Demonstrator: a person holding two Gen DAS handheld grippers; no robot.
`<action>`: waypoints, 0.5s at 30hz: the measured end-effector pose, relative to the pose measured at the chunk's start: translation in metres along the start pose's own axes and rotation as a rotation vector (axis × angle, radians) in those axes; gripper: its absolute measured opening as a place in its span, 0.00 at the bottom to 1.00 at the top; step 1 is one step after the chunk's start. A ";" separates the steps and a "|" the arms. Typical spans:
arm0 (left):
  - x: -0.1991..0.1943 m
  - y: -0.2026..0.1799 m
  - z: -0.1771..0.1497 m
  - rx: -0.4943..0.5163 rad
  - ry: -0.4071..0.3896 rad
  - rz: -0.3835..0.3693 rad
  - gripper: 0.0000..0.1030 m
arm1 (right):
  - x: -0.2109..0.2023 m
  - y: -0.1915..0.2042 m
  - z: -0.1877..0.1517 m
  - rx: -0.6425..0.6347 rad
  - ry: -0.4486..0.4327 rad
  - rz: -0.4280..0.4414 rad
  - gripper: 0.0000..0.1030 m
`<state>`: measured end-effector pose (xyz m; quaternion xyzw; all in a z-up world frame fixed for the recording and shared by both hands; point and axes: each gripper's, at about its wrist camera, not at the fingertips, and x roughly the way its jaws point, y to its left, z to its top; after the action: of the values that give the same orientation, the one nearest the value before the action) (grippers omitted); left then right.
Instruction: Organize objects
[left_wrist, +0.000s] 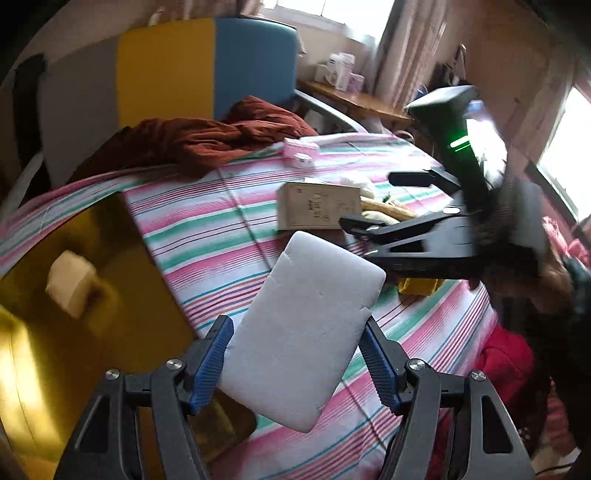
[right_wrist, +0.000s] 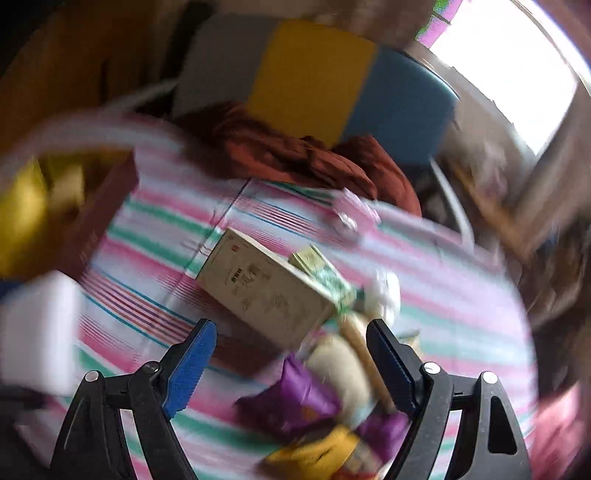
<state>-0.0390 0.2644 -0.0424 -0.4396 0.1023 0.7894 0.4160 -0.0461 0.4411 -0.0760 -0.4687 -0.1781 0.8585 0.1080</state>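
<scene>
My left gripper (left_wrist: 297, 343) is shut on a white foam slab (left_wrist: 306, 325) and holds it tilted above the striped table (left_wrist: 207, 229). The slab also shows blurred at the left of the right wrist view (right_wrist: 37, 328). My right gripper (right_wrist: 291, 338) is open and empty above a pile of packets. It appears in the left wrist view (left_wrist: 373, 218) at the right. A tan box (right_wrist: 262, 291) (left_wrist: 319, 206) lies mid-table. A purple packet (right_wrist: 295, 398), a yellow packet (right_wrist: 314, 454) and a cream roll (right_wrist: 340, 365) lie under the right gripper.
An open box with gold lining (left_wrist: 74, 295) sits at the table's left and holds a cream block (left_wrist: 70, 282). A rust-red cloth (left_wrist: 207, 136) lies at the far edge. A small pink box (left_wrist: 301, 149) sits beyond the tan box. A colour-blocked chair (left_wrist: 207, 62) stands behind.
</scene>
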 end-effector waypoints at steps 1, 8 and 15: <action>-0.003 0.004 -0.002 -0.010 -0.004 0.003 0.68 | 0.006 0.006 0.004 -0.053 0.008 -0.017 0.83; -0.023 0.033 -0.015 -0.085 -0.032 0.030 0.68 | 0.056 0.028 0.021 -0.254 0.118 -0.058 0.82; -0.035 0.052 -0.029 -0.135 -0.039 0.044 0.68 | 0.060 0.014 0.023 -0.118 0.125 -0.015 0.59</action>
<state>-0.0509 0.1966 -0.0426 -0.4489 0.0505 0.8119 0.3699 -0.0980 0.4449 -0.1161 -0.5255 -0.2245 0.8148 0.0975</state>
